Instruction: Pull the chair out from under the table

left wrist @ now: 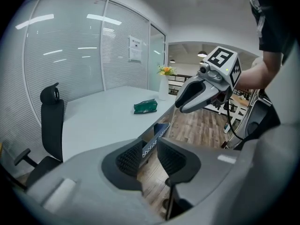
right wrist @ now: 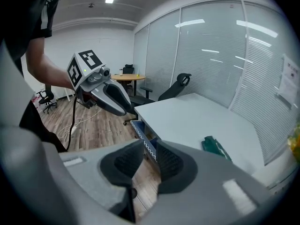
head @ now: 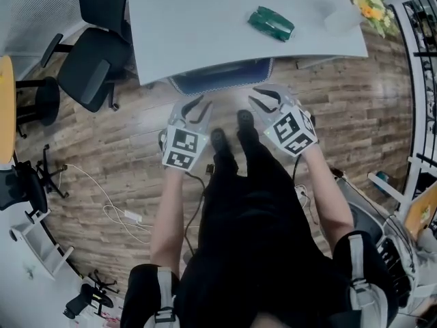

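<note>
The chair (head: 220, 76) is tucked under the white table (head: 198, 19); only the top edge of its blue back with white zigzag trim shows at the table's near edge. My left gripper (head: 199, 108) and right gripper (head: 265, 101) hover side by side just in front of that edge, both open with nothing between the jaws. In the left gripper view the chair back (left wrist: 158, 134) shows through the gap of the left gripper (left wrist: 149, 154). In the right gripper view the chair back (right wrist: 142, 136) lies just beyond the right gripper (right wrist: 150, 161).
A green packet (head: 271, 22) lies on the table, and a vase of flowers (head: 372, 7) stands at its far right corner. A black office chair (head: 95, 53) stands left of the table. Cables (head: 119, 214) trail over the wooden floor. The person's feet (head: 232, 139) are below the grippers.
</note>
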`<state>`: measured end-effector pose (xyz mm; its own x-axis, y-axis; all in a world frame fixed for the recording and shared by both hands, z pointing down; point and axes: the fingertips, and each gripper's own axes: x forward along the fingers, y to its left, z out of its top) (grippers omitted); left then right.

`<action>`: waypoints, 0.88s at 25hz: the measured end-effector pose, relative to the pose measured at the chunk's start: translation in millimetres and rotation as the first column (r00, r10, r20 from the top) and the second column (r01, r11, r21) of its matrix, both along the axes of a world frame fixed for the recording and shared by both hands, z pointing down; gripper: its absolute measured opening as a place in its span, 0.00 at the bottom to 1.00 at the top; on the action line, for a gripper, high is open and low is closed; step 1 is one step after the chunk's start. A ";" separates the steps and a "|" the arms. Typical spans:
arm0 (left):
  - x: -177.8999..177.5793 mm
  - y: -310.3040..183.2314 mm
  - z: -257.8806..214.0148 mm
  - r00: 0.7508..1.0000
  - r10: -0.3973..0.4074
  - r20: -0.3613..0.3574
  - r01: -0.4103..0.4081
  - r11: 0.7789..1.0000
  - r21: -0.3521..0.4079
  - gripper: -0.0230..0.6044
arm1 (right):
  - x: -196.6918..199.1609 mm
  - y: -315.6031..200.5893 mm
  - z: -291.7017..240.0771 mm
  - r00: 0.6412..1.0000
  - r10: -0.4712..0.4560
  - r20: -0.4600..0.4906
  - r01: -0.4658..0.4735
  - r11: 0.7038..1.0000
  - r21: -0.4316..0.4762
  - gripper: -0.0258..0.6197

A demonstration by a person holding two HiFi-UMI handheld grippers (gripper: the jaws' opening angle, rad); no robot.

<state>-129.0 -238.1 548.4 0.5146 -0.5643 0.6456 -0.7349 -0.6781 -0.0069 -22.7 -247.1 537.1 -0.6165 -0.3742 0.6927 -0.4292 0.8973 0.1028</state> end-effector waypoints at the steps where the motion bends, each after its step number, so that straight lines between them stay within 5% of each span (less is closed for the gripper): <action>1: 1.4 -2.1 3.3 1.000 0.002 0.008 -0.002 1.000 -0.007 0.21 | 1.0 -2.2 4.5 1.000 -0.008 -0.010 0.008 1.000 -0.006 0.18; 14: 18.9 -18.0 52.6 0.974 0.148 0.171 -0.148 0.989 -0.011 0.28 | 9.2 -20.4 52.6 0.986 -0.106 -0.129 0.105 0.994 -0.019 0.21; 22: 32.1 -25.3 78.2 0.929 0.261 0.263 -0.261 0.965 -0.033 0.32 | 9.5 -28.2 75.8 0.976 -0.141 -0.166 0.141 0.990 -0.009 0.21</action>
<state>-96.9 -263.4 626.6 0.4557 -0.4345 0.7769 -0.5035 -0.8456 -0.1776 -13.2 -275.2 612.9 -0.5402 -0.2941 0.7885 -0.2755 0.9471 0.1645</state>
